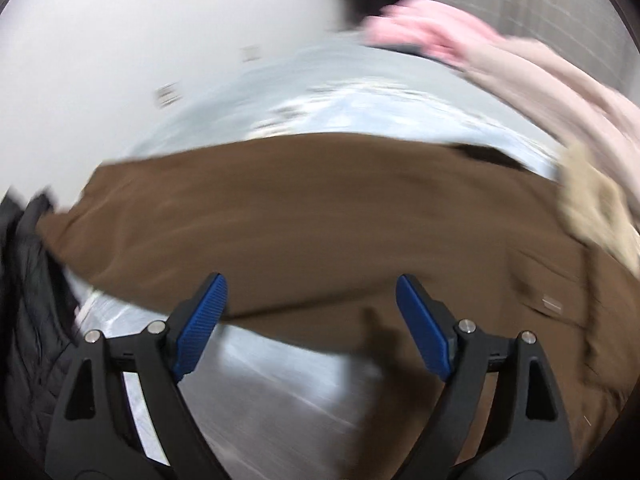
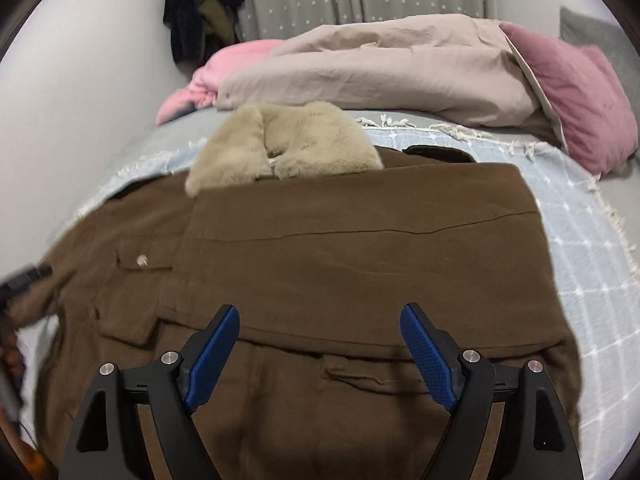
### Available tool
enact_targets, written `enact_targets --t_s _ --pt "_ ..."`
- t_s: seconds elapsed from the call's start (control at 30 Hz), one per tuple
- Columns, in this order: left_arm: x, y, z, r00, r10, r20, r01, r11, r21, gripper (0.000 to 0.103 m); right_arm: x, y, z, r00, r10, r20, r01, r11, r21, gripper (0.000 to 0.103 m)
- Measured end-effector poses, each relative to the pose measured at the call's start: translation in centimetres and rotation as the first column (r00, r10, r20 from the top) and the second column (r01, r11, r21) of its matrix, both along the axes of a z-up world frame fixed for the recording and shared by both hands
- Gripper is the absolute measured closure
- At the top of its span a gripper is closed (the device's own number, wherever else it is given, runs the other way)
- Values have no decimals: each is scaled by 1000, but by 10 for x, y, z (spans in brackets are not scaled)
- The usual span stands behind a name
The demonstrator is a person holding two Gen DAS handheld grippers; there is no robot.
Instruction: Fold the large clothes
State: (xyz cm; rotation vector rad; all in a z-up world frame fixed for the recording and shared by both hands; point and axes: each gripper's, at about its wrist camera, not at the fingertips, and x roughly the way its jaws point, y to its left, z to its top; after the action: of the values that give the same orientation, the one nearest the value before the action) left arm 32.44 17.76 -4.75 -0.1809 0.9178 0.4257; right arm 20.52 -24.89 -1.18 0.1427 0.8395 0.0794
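Note:
A large brown coat (image 2: 320, 264) with a beige fur collar (image 2: 288, 140) lies spread on the bed, its right side folded over the middle. My right gripper (image 2: 320, 320) hovers above the coat's lower part, open, with nothing between its blue pads (image 2: 428, 360). In the blurred left wrist view the same brown coat (image 1: 300, 216) stretches across the frame, fur collar (image 1: 592, 204) at the right. My left gripper (image 1: 310, 300) hangs open over the coat's near edge, holding nothing.
A light blue checked blanket (image 2: 580, 264) covers the bed. A beige duvet (image 2: 380, 68), pink bedding (image 2: 580, 92) and a dark garment (image 2: 200, 8) lie at the far end by the wall. A black quilted garment (image 1: 28, 300) sits at the left.

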Motion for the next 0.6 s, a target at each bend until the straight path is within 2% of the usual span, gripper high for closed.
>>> enact_targets --t_s 0.07,0.13,0.2,0.3,0.37,0.47,0.5,0.53,0.57,0.6 --pt "2 32 -14 993 102 -61 -102 995 -4 17 0 -2 0 1000 6 24 -7 1000 19 19" --pt "-8 63 -13 981 192 11 -191 979 -65 17 -1 -3 -1 1000 -13 28 13 1000 18 19" --pt "-19 92 -17 957 284 52 -277 954 -112 17 1 -1 -6 1000 -17 9 17 1000 9 19" --pt "-19 122 -39 941 338 18 -332 932 -146 17 2 4 -9 1000 -2 3 2 1000 -4 19" --pt "-16 128 -44 926 373 51 -360 917 -170 17 1 6 -9 1000 6 10 -5 1000 -15 19" --pt "-12 122 -44 908 408 95 -394 908 -140 17 3 5 -13 1000 4 5 -4 1000 -21 19" --pt "-12 121 -45 903 411 128 -394 909 -137 28 5 5 -15 1000 1 -4 -2 1000 -19 19" --pt "-16 125 -45 900 409 148 -390 910 -141 59 6 4 -17 1000 0 -12 0 1000 -17 19" --pt "-18 128 -43 900 402 171 -374 911 -170 73 7 3 -19 1000 -5 -21 5 1000 -16 19" --pt "-20 136 -41 896 395 202 -353 911 -212 96 8 3 -20 1000 -10 -24 10 1000 -16 19"
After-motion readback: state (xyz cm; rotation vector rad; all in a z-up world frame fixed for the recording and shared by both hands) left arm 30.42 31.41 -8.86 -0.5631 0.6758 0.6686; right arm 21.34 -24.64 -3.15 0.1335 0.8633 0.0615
